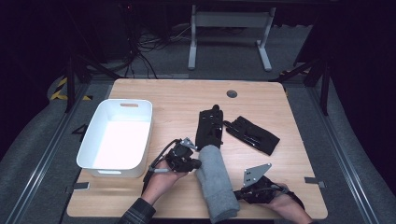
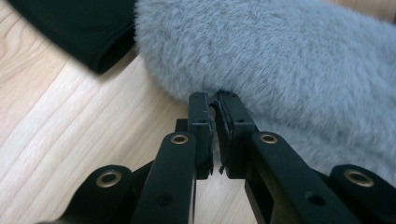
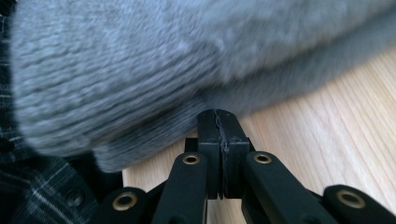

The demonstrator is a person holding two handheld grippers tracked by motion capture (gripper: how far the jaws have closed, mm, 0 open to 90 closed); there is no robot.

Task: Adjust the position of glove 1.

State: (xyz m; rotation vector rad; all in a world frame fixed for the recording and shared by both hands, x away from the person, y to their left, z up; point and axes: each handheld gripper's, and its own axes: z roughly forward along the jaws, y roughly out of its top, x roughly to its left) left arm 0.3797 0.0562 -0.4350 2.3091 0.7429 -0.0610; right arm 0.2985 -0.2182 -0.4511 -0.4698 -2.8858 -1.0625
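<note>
Lying on the table point(image 1: 177, 98) right of the bin point(image 1: 88, 149), the grey sock point(image 1: 215, 182) is not yet binned. Both grippers point(image 2: 214, 100) point(image 3: 218, 114) are closed, tips at its edge, apparently gripping nothing.

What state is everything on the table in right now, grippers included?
Grey fuzzy sock: lying flat, gripped at both edges.
Left gripper: shut on the sock's edge.
Right gripper: shut at the sock's edge.
Black glove: lying flat, its cuff under the sock's far end.
Second black glove: lying flat, untouched.
White bin: upright, empty.
</note>
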